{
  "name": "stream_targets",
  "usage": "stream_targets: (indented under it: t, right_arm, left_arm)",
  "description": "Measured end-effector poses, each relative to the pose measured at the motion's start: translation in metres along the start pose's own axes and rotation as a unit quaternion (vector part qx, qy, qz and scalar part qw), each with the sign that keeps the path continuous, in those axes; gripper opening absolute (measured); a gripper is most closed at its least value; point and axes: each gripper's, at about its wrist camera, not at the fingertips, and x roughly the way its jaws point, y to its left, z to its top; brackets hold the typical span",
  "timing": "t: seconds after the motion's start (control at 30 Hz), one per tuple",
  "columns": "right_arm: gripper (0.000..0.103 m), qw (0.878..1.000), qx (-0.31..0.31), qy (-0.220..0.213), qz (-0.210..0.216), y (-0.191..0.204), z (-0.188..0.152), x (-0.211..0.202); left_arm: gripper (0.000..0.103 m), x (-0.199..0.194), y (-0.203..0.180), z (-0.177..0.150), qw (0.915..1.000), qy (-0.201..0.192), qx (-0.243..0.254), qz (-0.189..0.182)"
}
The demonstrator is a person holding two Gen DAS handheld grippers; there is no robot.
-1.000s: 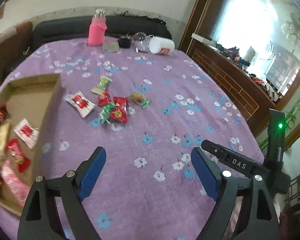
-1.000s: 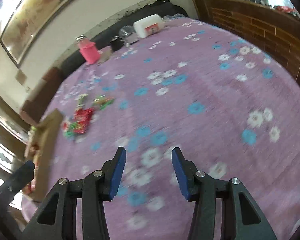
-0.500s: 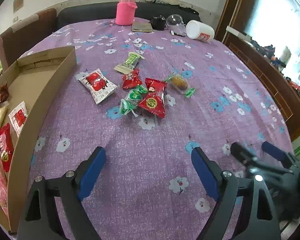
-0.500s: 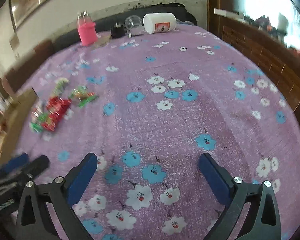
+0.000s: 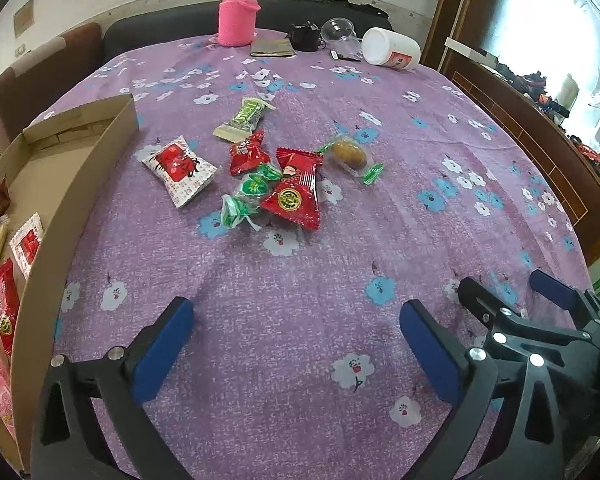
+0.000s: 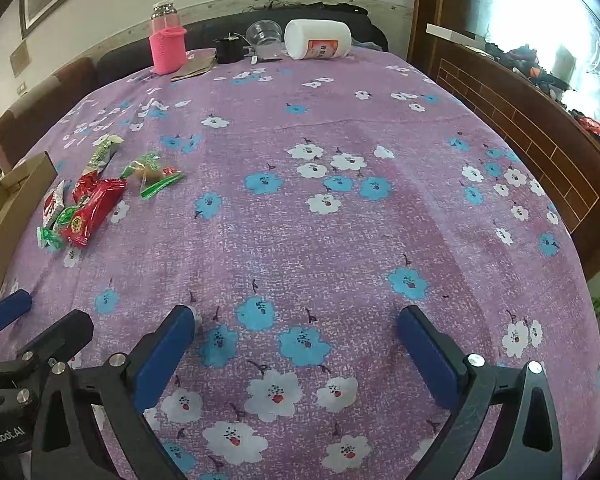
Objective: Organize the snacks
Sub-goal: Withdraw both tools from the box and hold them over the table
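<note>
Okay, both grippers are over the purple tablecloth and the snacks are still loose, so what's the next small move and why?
Probably ease the left gripper forward and down to the big red packet, the nearest of the loose pile. Its jaws are opening with nothing between them, and the cardboard box, already holding snacks, sits just left of the pile. The right gripper, open and empty, faces bare cloth farther from the snacks.

Both views sharp, evenly lit – blown-out glare from the window (image 5: 548,28) at two o'clock; fisheye bends and darkens edges.
</note>
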Motion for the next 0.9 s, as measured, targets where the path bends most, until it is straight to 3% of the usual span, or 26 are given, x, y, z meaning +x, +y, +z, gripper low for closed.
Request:
stream_targets:
  t: [0.9]
  right_arm:
    - [0.102, 1.0, 0.0, 0.0, -0.001, 0.0006, 0.0004, -0.0003]
  left_arm:
    - [0.102, 0.0009, -0.0002, -0.0001, 1.0, 0.002, 0.002, 0.003]
